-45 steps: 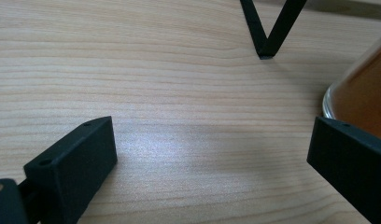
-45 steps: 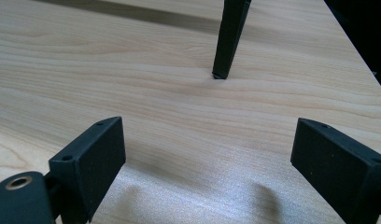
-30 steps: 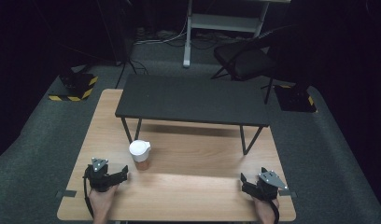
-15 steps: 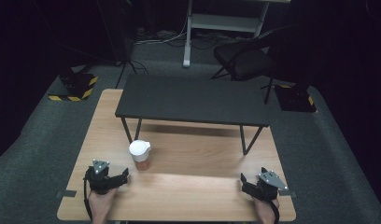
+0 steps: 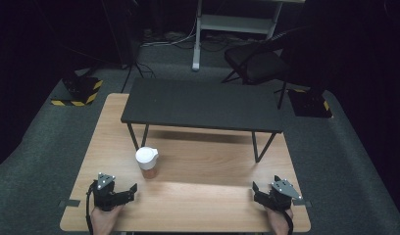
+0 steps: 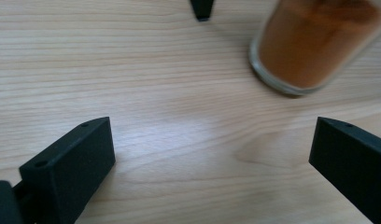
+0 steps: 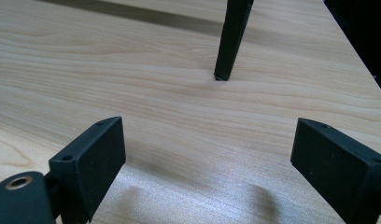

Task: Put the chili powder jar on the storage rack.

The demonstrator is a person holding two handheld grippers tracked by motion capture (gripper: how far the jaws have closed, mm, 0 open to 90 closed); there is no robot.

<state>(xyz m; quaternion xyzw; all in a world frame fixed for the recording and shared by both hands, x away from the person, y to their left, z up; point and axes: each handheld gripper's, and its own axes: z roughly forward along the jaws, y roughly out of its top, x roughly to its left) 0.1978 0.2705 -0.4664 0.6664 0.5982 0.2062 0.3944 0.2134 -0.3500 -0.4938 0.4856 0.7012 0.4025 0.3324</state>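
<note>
The left gripper (image 5: 131, 190) rests low at the near edge of the wooden table (image 5: 203, 161) with its jaws spread wide and empty, angled toward the jar (image 5: 148, 162) of brown powder with a white lid, which stands upright just beyond it and untouched. The right gripper (image 5: 257, 192) sits well apart at the near right corner, jaws equally wide, nothing between them. Judging by this, the work has barely begun: no grasp is made, and the small black shelf (image 5: 203, 105) above the table is bare.

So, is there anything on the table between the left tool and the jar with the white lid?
Nothing. In the left gripper view, bare wood lies between the open left tool and the jar; the high view agrees.
</note>
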